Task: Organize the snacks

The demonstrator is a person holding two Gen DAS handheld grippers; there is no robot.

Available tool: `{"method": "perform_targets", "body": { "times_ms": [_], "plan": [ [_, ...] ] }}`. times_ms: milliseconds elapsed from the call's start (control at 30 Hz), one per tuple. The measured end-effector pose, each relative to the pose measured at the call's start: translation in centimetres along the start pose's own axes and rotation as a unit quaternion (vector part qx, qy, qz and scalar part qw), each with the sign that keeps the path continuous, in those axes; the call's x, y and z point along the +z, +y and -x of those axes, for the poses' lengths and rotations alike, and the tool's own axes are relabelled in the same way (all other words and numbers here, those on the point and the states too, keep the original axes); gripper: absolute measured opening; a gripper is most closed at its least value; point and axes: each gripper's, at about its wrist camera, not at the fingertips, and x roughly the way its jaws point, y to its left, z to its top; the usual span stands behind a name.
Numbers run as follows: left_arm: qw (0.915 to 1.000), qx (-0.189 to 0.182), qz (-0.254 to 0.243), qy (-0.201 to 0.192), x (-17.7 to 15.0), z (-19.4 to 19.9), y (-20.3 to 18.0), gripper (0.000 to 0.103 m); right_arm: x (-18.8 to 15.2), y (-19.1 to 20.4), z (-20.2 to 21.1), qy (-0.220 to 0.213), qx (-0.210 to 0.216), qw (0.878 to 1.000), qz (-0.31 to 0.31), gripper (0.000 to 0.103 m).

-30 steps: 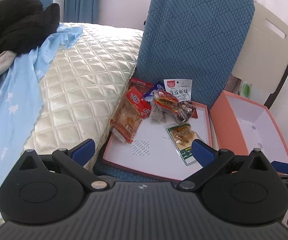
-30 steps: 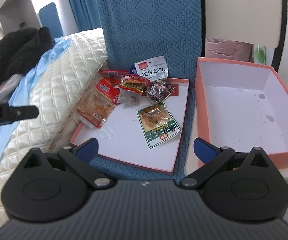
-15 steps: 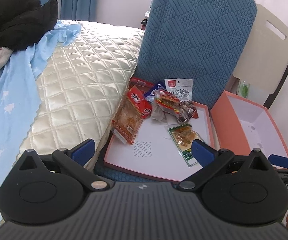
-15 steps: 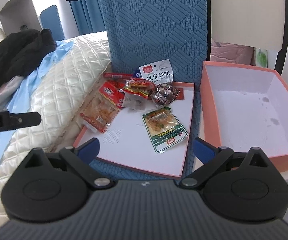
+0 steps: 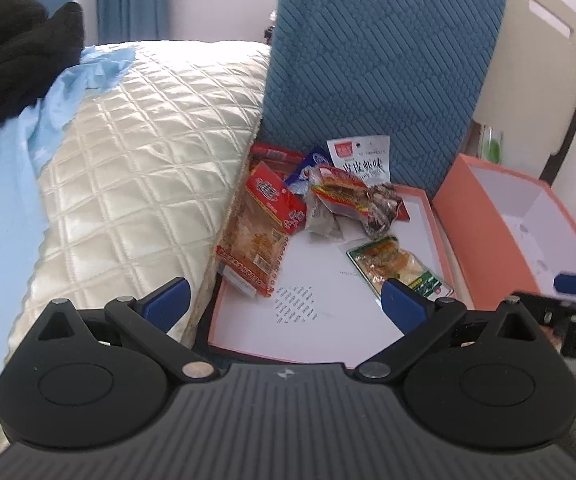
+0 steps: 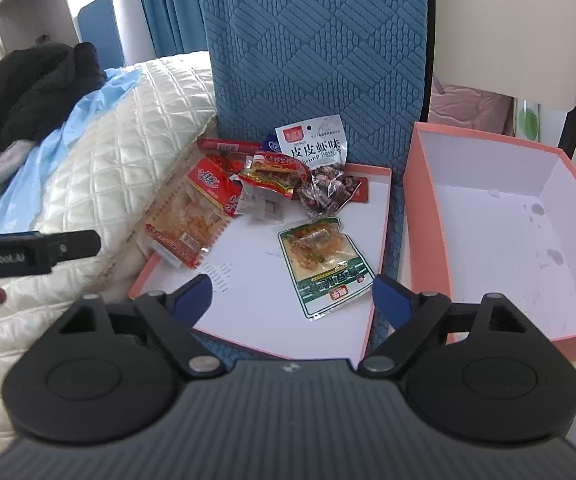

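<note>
Snack packets lay heaped at the far end of the shallow box lid, green packet nearer, right gripper closing on nothing, left gripper agape, empty.

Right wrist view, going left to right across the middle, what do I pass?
Black clothing heap → cream quilted bedding → long orange-and-red snack packet → green-bordered clear snack pouch → open salmon-pink cardboard box with white inside.
</note>
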Motion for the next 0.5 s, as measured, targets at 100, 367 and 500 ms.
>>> {"method": "perform_targets", "body": {
  "times_ms": [100,367,500],
  "plan": [
    [0.9999,-0.004,-0.015,0.0,-0.2,-1.1,-0.9,0.102,0.3,-0.3,-0.4,-0.003,0.004,1.0,0.0,0.088],
    [0.9991,-0.009,-0.042,0.002,-1.0,-4.8,-3.2,0.095,1.6,-2.1,-2.1,-0.008,0.011,1.0,0.004,0.088],
    [0.9967,0.016,-0.078,0.017,-1.3,-7.4,-3.9,0.095,2.3,-2.9,-4.5,0.012,0.024,1.0,0.005,0.088]
  ]
}}
